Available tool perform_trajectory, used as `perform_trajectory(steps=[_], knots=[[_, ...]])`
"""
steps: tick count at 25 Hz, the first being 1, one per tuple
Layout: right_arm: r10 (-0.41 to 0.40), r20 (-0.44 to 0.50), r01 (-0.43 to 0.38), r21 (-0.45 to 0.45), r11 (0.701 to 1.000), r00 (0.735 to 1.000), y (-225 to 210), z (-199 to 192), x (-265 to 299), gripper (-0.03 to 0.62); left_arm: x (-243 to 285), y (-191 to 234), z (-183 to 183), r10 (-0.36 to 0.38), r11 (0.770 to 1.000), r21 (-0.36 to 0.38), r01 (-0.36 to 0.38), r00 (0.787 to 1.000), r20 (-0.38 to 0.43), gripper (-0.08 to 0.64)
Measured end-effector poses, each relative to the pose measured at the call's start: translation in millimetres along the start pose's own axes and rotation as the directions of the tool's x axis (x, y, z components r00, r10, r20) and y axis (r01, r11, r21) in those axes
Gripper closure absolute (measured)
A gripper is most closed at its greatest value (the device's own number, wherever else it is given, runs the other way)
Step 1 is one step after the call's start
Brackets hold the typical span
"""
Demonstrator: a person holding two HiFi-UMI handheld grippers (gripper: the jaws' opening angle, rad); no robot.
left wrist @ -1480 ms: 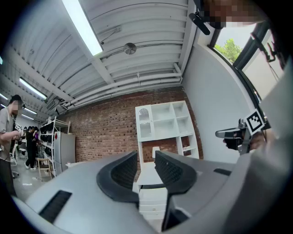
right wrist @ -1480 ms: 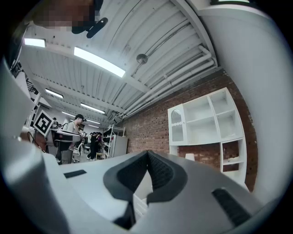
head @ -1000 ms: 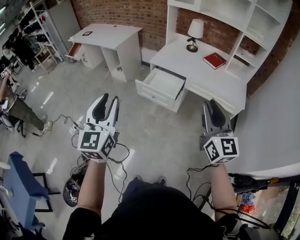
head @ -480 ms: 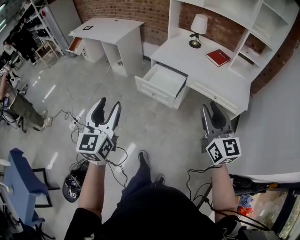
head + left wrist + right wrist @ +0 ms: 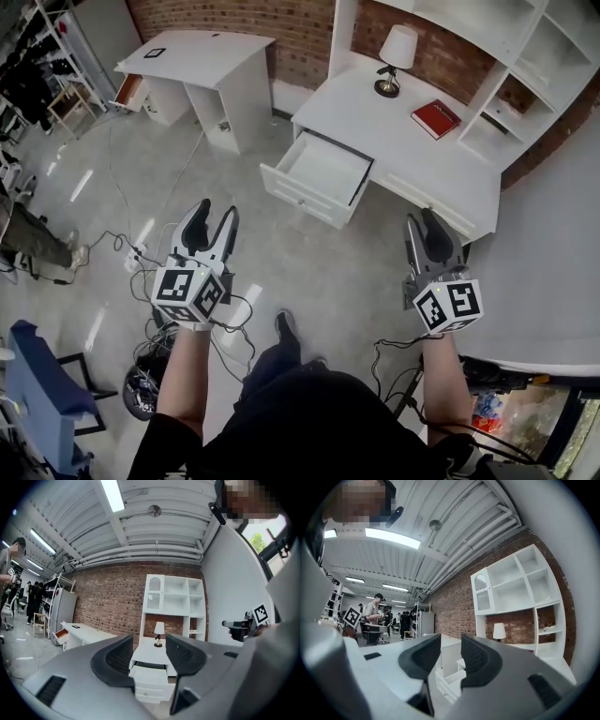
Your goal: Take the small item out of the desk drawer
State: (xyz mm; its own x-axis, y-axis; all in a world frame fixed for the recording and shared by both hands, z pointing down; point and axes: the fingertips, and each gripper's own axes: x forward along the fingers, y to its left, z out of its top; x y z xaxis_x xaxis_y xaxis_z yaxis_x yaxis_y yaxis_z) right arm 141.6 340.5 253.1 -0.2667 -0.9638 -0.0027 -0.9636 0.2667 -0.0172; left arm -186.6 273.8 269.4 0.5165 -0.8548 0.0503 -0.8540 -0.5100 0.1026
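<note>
The white desk (image 5: 403,141) stands ahead by the brick wall, with its drawer (image 5: 323,169) pulled open. The drawer's inside looks plain white, and I cannot make out a small item in it. My left gripper (image 5: 216,208) is held in the air over the floor, well short of the drawer, open and empty. In the left gripper view the drawer (image 5: 151,677) shows between that gripper's (image 5: 149,641) fingers, far off. My right gripper (image 5: 422,217) hovers near the desk's right front corner. Its jaws are closing with nothing between them (image 5: 451,641).
A lamp (image 5: 391,56) and a red book (image 5: 435,119) sit on the desk under white shelves (image 5: 525,56). A second white desk (image 5: 202,61) stands at the back left. Cables (image 5: 131,253) lie on the floor; a blue chair (image 5: 42,384) is near left.
The view has come closer to the desk and shifted left; one of the person's feet has stepped forward. Both grippers keep the same raised pose.
</note>
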Motion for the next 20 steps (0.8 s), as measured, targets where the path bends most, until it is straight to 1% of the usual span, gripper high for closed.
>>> perform_trajectory(steps=[4,6,9,13,18,20], knots=[[-0.014,-0.035,0.015,0.025,1.000,0.999,6,-6,49,0.459,41,44,-4,-0.031,1.000,-0.007,0.031,0.999,-0.037,0.348],[-0.020,-0.042,0.022,0.041,0.999,0.999,8,-6,70,0.459,57,62,0,-0.040,0.999,-0.006,0.040,0.999,-0.035,0.348],[-0.043,-0.038,0.044,0.031,0.999,0.998,8,-1,96,0.462,78,83,7,-0.060,0.998,-0.009,0.060,0.998,-0.020,0.348],[-0.067,-0.027,0.068,0.022,0.997,0.997,3,6,124,0.474,98,103,4,-0.085,0.996,-0.025,0.085,0.996,-0.026,0.348],[-0.079,-0.067,0.081,0.028,0.996,0.995,0,-1,158,0.472,113,127,-6,-0.071,0.997,-0.039,0.068,0.996,-0.058,0.348],[-0.065,-0.086,0.068,0.041,0.997,0.994,3,-10,172,0.472,118,134,-14,-0.061,0.997,-0.046,0.058,0.995,-0.076,0.348]])
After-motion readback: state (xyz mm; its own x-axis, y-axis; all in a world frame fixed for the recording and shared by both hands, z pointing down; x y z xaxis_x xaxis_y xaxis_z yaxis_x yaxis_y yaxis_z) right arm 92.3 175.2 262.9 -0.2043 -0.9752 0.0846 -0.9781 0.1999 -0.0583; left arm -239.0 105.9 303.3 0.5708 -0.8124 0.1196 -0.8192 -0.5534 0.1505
